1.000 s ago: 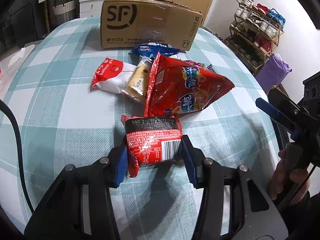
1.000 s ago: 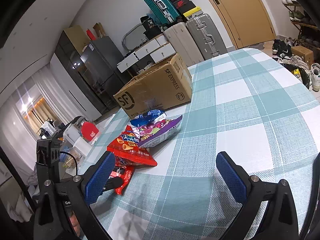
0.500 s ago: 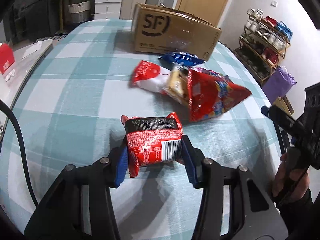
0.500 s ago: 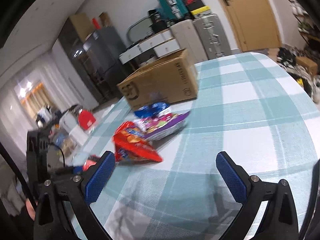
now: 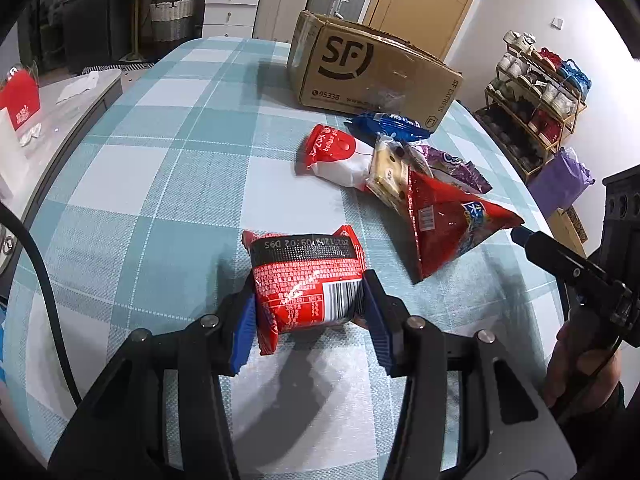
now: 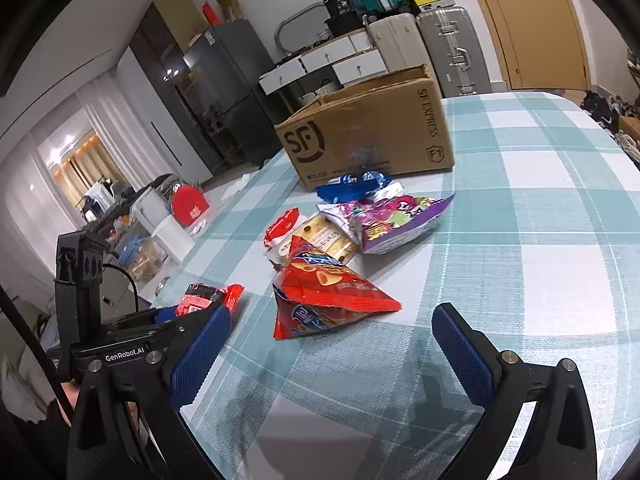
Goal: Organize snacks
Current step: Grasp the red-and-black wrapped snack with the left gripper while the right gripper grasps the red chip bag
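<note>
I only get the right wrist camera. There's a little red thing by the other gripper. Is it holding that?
Observer: Yes. The left gripper is shut on a small red foil snack packet, with one blue pad on each side.
Child: What's printed on it?
Observer: A black band with a date code runs across the far end, and a barcode sits near the right pad.
Child: What's off to my right?
Observer: A gold wire shoe rack stands by the wall, with a purple bag near it.

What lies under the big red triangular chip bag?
The red chip bag overlaps one end of the clear cracker pack. Whatever else lies beneath is covered.
</note>
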Action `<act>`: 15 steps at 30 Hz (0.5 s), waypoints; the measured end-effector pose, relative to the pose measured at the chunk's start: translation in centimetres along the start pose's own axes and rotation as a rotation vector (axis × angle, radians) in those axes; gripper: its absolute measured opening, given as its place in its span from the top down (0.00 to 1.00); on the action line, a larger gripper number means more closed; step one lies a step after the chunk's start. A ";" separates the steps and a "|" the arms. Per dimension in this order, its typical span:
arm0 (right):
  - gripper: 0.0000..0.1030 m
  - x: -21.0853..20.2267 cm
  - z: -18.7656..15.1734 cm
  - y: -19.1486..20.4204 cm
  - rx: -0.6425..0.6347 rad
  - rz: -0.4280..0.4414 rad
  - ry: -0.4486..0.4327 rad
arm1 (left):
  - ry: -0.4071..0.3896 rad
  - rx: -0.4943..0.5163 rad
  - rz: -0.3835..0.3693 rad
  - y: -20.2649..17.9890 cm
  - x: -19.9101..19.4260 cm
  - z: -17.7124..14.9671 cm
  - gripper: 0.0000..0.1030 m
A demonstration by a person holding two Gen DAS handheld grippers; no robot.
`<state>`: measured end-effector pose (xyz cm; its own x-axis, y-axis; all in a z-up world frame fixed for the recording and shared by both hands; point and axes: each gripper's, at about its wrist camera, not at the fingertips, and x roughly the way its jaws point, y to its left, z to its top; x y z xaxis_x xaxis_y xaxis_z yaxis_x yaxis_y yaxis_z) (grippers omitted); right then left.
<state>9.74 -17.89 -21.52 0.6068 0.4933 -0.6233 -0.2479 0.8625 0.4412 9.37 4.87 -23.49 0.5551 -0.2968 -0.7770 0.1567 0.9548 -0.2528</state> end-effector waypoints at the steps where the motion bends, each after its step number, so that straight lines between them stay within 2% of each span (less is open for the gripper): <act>1: 0.01 0.0 0.0 0.1 -0.001 0.003 0.002 | 0.000 0.000 -0.001 0.0 0.0 0.0 0.56; 15: 0.01 2.9 1.4 2.3 -0.103 -0.014 0.047 | 0.005 0.005 -0.006 0.3 0.5 -0.5 0.56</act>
<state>11.93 -14.68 -21.43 0.5749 0.4838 -0.6598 -0.3175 0.8752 0.3651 9.27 4.99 -24.23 0.5504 -0.3026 -0.7782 0.1641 0.9530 -0.2545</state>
